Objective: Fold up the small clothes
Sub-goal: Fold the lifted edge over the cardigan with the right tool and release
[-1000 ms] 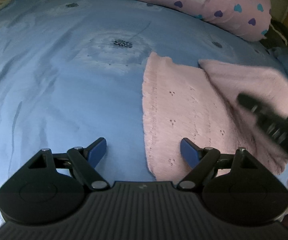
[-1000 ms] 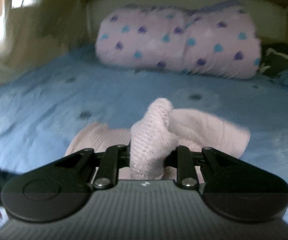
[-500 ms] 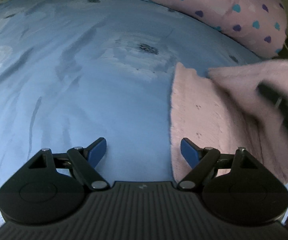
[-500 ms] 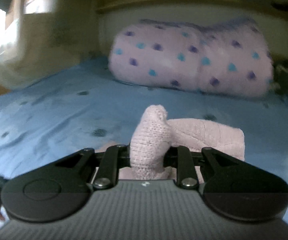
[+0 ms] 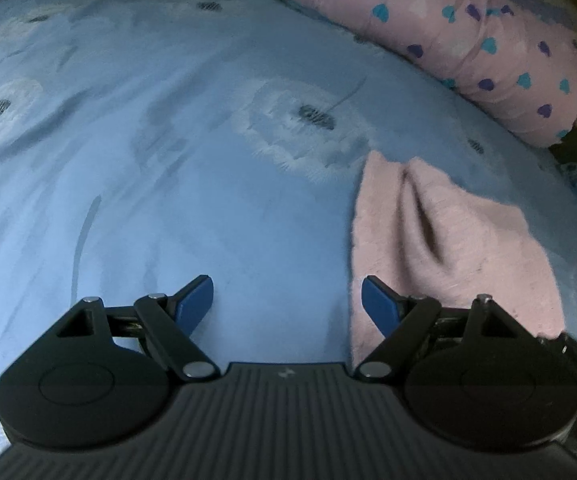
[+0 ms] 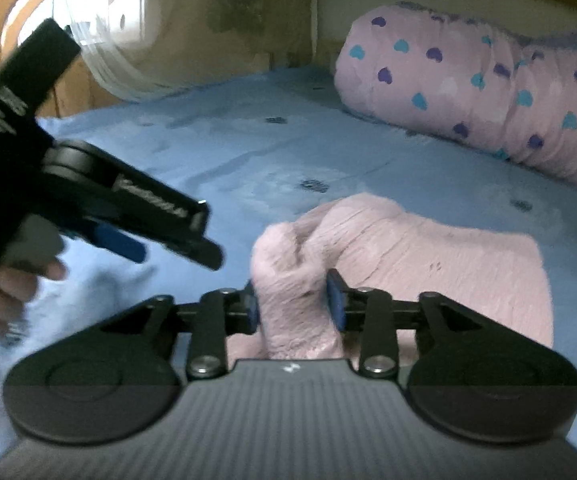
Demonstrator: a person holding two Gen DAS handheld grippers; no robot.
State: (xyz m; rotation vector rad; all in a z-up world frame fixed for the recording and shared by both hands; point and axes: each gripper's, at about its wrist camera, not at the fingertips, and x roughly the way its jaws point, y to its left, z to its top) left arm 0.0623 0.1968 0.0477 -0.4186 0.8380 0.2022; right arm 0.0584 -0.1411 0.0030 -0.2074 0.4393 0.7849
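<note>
Left wrist view
- Left tongs [image 5: 287,300]: wide open, nothing between the blue pads; they hang over the bare blue bed sheet [image 5: 136,168].
- Pink knitted garment [image 5: 440,248]: it lies on the sheet to the right of the left tongs; its left edge runs just beside the right blue pad [image 5: 378,305]. A deep crease goes down its middle.
- Pillow [image 5: 448,28]: pink with blue and purple hearts, at the far side of the bed, well apart from the garment.

Right wrist view
- Right tongs [image 6: 293,304]: closed on a bunched fold of the pink knitted garment [image 6: 428,264], which stands up between the pads; the rest spreads to the right on the sheet.
- Only seen here: the left tongs [image 6: 176,248] from the side, held by the person's left hand [image 6: 0,284], above the sheet, left of the garment and not touching it.
- Writing: white letters on the left tool's body, too blurred to read.
</note>
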